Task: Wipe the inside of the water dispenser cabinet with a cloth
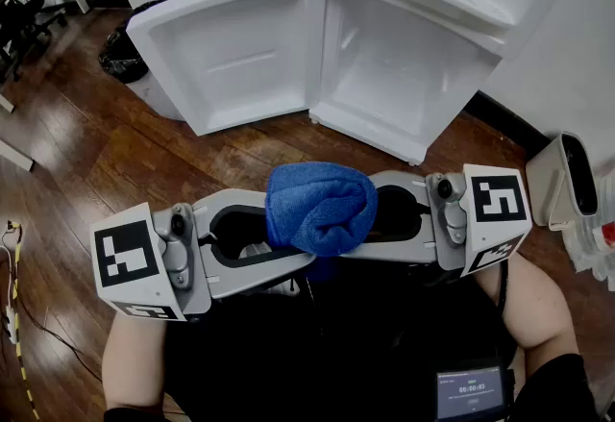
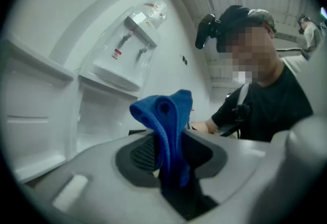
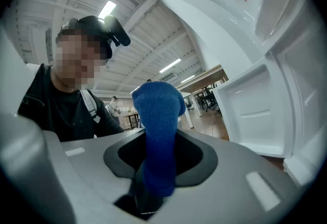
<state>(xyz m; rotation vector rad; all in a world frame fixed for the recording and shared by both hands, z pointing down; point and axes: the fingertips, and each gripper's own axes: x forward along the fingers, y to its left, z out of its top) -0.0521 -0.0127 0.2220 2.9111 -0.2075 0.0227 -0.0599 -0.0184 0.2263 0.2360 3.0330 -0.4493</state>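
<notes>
Bunching at the centre of the head view, the cloth (image 1: 322, 207) is pinched from both sides. The left gripper (image 1: 277, 252) is clamped tight on one end. The right gripper (image 1: 377, 223) grips a thicker fold, its jaws a little wider. The open cabinet (image 1: 384, 64) fills the upper middle of the frame, apart from the cloth.

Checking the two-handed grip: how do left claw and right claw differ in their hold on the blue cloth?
Left claw pinches a thin folded part of the blue cloth; right claw holds a thicker rolled part. Left claw's jaws stand closer together than right claw's. Shared: both level, facing each other, shut on the same cloth.
</notes>
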